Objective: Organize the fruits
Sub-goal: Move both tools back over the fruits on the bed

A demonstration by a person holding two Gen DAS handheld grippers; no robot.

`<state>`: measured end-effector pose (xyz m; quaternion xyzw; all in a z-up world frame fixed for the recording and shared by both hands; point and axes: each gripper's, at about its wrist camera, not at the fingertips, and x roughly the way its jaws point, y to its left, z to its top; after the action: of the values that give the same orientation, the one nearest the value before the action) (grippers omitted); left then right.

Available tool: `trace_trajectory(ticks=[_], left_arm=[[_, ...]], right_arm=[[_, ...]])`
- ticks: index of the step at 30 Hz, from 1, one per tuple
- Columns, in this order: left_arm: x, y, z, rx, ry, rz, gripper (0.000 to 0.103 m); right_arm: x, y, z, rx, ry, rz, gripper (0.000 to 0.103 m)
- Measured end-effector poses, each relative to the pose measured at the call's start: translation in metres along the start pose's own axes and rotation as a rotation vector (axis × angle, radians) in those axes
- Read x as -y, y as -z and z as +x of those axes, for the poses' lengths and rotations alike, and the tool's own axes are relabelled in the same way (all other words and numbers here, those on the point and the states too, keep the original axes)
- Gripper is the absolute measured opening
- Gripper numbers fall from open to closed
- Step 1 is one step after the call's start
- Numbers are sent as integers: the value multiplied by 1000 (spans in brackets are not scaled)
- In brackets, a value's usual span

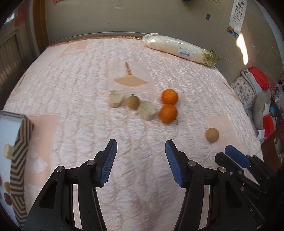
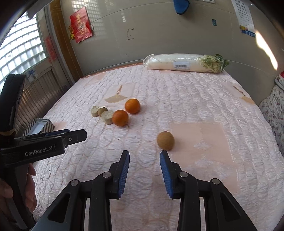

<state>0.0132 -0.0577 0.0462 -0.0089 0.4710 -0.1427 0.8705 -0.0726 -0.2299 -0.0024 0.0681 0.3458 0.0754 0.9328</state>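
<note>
Two oranges (image 1: 168,106) sit mid-bed (image 1: 71,88); left gripper (image 1: 141,151) and right gripper (image 2: 144,155) hang open, holding nothing.

"GenRobot.AI" in white letters – on the black side of the left gripper (image 2: 76,136), seen from the right wrist cam. Barcode sticker on the plastic-wrapped white radish (image 2: 182,63) – digits too small to read. Wall calendar (image 1: 237,16): number grid visible, figs not legible. Red hanging decoration (image 2: 80,24) has gold chars, unreadable. Small blue wall sticker (image 2: 213,22) – no legible txt.
</note>
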Motion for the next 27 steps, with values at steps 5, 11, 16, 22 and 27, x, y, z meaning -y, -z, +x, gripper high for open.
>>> trace_trajectory(ticks=[5,11,16,22,27], left_arm=[[21,-18,14,13,-23,68,57],[47,-30,38,8,-57,198,57],[58,-30,55,16,-105,284,57],[60,-33,60,35,-84,310,30],[46,-36,54,24,-19,246,30]], right_arm=[[13,1,-5,11,7,20,34],[25,0,-8,23,3,39,34],[31,-1,-7,27,4,48,34],[36,-4,-1,16,4,54,34],[30,-10,11,-3,3,21,34]])
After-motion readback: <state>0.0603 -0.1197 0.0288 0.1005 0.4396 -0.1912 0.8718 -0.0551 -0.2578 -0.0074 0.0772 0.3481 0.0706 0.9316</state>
